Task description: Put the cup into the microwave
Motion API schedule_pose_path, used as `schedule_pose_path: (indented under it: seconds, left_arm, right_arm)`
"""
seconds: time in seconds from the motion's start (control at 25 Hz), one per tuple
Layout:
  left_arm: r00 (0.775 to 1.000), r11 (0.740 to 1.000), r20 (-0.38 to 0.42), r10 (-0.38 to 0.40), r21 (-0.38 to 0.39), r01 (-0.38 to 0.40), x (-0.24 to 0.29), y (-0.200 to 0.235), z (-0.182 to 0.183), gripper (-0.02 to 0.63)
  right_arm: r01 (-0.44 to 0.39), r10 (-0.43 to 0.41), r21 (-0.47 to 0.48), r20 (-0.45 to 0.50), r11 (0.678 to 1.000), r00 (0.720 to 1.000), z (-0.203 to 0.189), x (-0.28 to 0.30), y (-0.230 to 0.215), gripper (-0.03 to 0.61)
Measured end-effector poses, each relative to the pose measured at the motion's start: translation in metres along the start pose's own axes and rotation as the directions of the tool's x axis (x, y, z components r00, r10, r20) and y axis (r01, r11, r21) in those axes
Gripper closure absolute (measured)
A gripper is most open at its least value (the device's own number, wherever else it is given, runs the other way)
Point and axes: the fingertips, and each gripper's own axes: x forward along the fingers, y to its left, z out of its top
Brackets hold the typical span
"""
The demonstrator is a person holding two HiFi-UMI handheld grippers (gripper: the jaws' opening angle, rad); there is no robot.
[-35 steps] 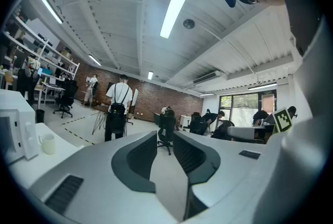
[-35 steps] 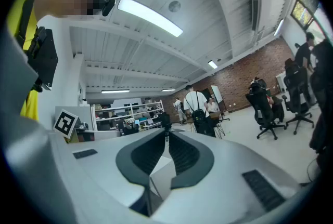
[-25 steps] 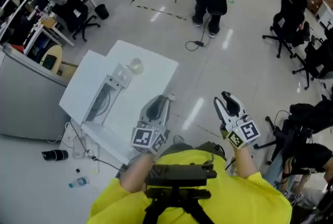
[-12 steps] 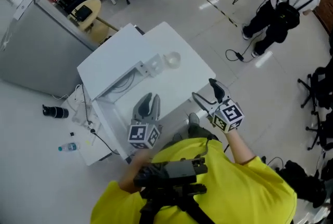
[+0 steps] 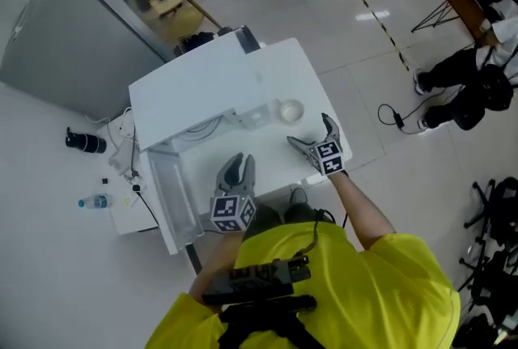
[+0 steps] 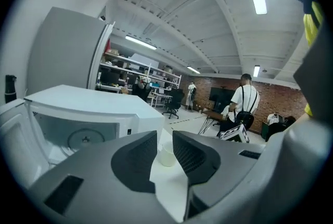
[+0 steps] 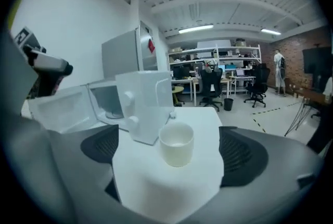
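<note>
The white cup [image 5: 290,109] stands upright on the white table [image 5: 279,68], just right of the microwave's open door [image 5: 249,116]. The white microwave [image 5: 194,90] sits at the table's left with its cavity [image 6: 83,137] and turntable showing. My right gripper [image 5: 310,131] hovers just short of the cup [image 7: 177,144], its jaws opening wide. The cup stands ahead between them, untouched. My left gripper [image 5: 237,164] is over the table's near edge in front of the cavity. Its jaws are a narrow gap apart with nothing between, and the cup [image 6: 167,155] shows far beyond that gap.
A pale panel [image 5: 172,195] stands at the table's left near corner. On the floor to the left lie a black bottle [image 5: 85,142], a water bottle [image 5: 95,201] and cables. A grey cabinet [image 5: 73,48] is behind the table. A person [image 5: 477,88] stands far right.
Both grippers came down and forward over the table. The right gripper's jaws spread from narrow to wide and now sit beside the cup. The head view swung toward the table.
</note>
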Motion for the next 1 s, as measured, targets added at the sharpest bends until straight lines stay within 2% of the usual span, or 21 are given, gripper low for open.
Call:
schedule_pose_path:
  seconds: [0.2, 0.28, 0.4, 0.6, 0.8, 1.0]
  left_arm:
    - [0.998, 0.999, -0.064, 0.024, -0.045, -0.027, 0.04, 0.015, -0.035, 0.525]
    - [0.997, 0.998, -0.08, 0.015, -0.052, -0.019, 0.051, 0.019, -0.037, 0.525]
    - [0.996, 0.998, -0.085, 0.024, -0.062, -0.029, 0.053, 0.03, -0.035, 0.525]
    - [0.992, 0.997, -0.117, 0.037, -0.069, -0.046, 0.043, 0.042, -0.049, 0.532]
    - [0.991, 0.995, -0.123, 0.048, -0.075, -0.058, 0.039, 0.044, -0.056, 0.532]
    - [0.994, 0.994, -0.089, 0.058, -0.082, -0.065, 0.031, 0.049, -0.045, 0.532]
  right_arm:
    - [-0.02, 0.018, -0.03, -0.063, 0.999, 0.998, -0.037, 0.069, -0.015, -0.01]
    - [-0.012, 0.009, -0.039, -0.09, 0.999, 0.996, -0.051, 0.092, -0.021, 0.022]
    - [0.006, -0.011, -0.046, -0.124, 0.999, 0.992, -0.071, 0.123, -0.028, 0.029]
    - [-0.006, 0.001, -0.076, -0.06, 0.997, 0.998, -0.054, 0.143, -0.02, 0.098]
    - [0.02, -0.026, -0.074, -0.089, 0.997, 0.996, -0.049, 0.133, -0.023, 0.104]
    - [-0.009, 0.003, -0.084, -0.074, 0.996, 0.997, -0.022, 0.06, -0.009, 0.104]
